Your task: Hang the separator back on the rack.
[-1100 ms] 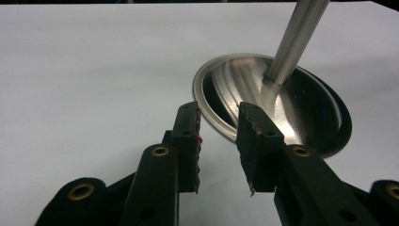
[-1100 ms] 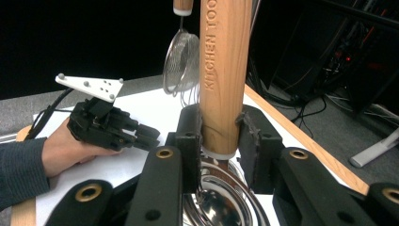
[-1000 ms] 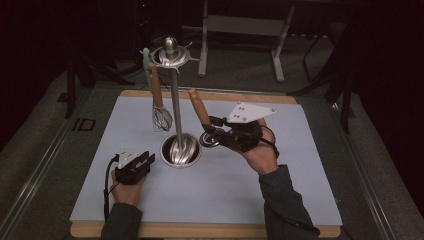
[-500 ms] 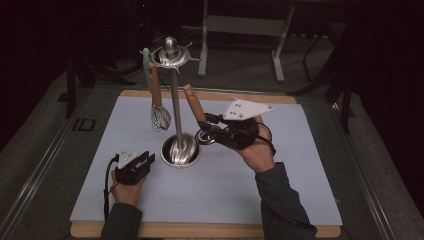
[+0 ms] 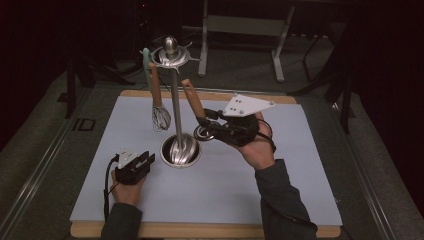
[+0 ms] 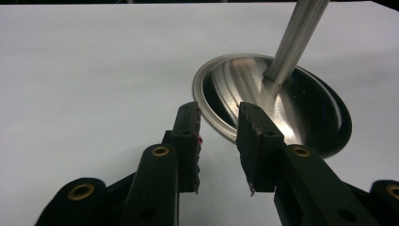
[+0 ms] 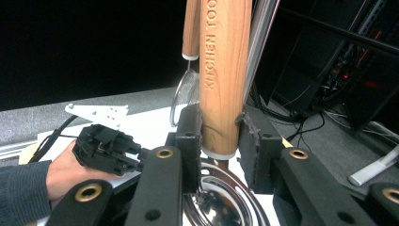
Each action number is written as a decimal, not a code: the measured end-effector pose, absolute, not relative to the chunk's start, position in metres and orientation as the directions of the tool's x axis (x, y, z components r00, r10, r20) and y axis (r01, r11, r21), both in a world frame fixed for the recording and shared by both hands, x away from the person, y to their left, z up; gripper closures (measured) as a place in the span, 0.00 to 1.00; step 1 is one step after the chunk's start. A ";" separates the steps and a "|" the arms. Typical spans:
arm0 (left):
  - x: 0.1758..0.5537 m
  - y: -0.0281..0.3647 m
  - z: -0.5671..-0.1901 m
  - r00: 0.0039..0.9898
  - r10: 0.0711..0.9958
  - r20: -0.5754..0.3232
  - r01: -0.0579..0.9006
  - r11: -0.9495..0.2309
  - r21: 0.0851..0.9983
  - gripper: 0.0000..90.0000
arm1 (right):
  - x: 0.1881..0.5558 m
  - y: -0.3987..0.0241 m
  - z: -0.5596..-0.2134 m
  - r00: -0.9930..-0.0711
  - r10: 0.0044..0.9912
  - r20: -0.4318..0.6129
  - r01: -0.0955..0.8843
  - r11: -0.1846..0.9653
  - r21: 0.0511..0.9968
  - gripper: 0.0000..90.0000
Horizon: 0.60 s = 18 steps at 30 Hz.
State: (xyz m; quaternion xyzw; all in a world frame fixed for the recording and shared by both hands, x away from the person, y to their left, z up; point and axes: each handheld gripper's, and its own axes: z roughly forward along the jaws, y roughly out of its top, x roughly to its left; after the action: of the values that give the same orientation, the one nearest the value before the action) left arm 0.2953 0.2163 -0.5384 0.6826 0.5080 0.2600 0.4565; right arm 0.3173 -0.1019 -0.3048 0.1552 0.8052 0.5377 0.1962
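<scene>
Right gripper view: your right claw (image 7: 221, 141) clamps the wooden handle (image 7: 223, 75), probably a ladle's, beside the stand's pole (image 5: 176, 107). Your left claw (image 6: 219, 141) sits parted and empty on the counter (image 5: 280, 195), near the stand's base (image 6: 306, 108).

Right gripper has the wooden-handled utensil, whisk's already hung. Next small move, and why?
Probably lift the utensil toward the stand's top ring. The right gripper clamps its wooden handle, tilted beside the pole, its top below the ring where the whisk hangs. The left gripper rests open.

left hand-held gripper (image 5: 146, 161) resting agape, right hand-held gripper (image 5: 204, 122) raised, clamped
</scene>
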 end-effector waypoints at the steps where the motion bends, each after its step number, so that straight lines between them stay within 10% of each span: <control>1: 0.295 0.216 -0.538 0.349 0.931 -0.109 0.456 -0.067 0.887 0.77 | 0.317 -0.102 -0.304 -0.875 0.462 -0.147 0.040 0.372 0.927 0.79; 18: 0.295 0.216 -0.538 0.351 0.930 -0.108 0.458 -0.070 0.886 0.77 | 0.318 -0.094 -0.289 -0.877 0.455 -0.154 0.022 0.358 0.933 0.79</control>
State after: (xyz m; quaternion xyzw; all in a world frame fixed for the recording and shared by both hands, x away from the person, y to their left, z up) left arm 0.2954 0.2160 -0.5384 0.6840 0.5074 0.2590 0.4557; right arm 0.3179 -0.0942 -0.2891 0.1490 0.7998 0.5466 0.1983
